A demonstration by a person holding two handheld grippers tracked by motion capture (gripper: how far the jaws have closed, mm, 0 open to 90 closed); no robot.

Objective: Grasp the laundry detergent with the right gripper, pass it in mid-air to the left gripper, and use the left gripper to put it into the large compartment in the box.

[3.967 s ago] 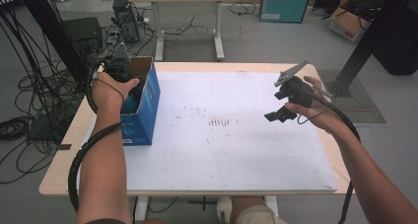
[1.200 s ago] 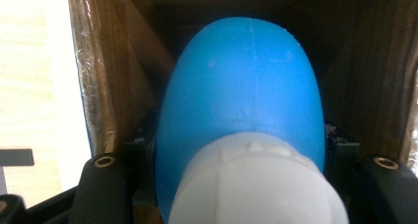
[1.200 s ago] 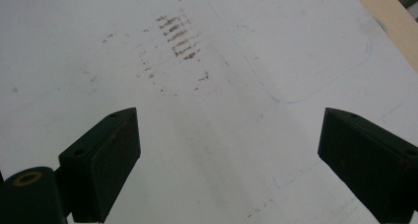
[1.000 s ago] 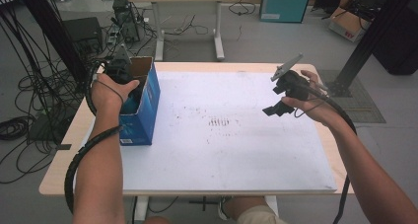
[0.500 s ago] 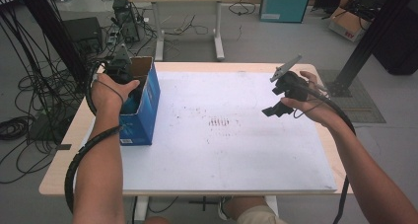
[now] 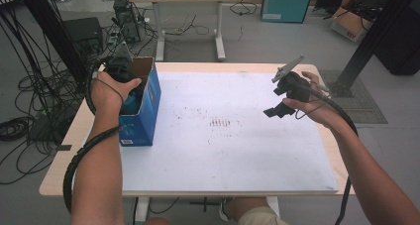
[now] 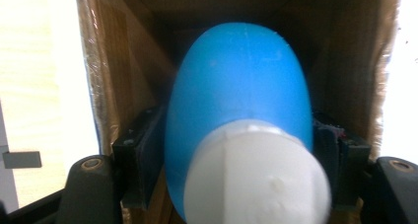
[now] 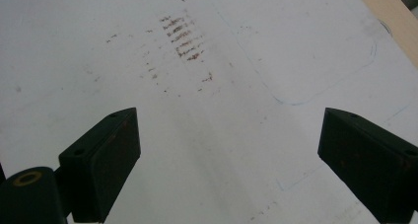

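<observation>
Our left gripper [image 7: 236, 184], jaws just opening, loosely straddles the blue white-capped plastic bottle [image 7: 241, 95], lengthwise in the brown-lined cardboard box [image 7: 113, 66].

Bright blue plastic bottle [image 7: 236, 86] with a plain white screw cap [image 7: 254, 177], sitting between black jaw pads inside an open cardboard box [image 6: 143, 103]: raw brown on the inner walls, glossy blue on the outside, with a small white label patch low on its near face. That box stands at the left edge of a pale wooden table [image 6: 62, 158] whose tan border frames a big white sheet [image 6: 237, 150]. Mid-sheet, a patch of rusty brown dashes [image 8: 183, 36] in short rows, specks scattered around it, and a faint blue pen outline [image 8: 305, 86] with rounded corners. The right gripper [image 6: 273, 111] is matte black with a grey plate on top.
</observation>
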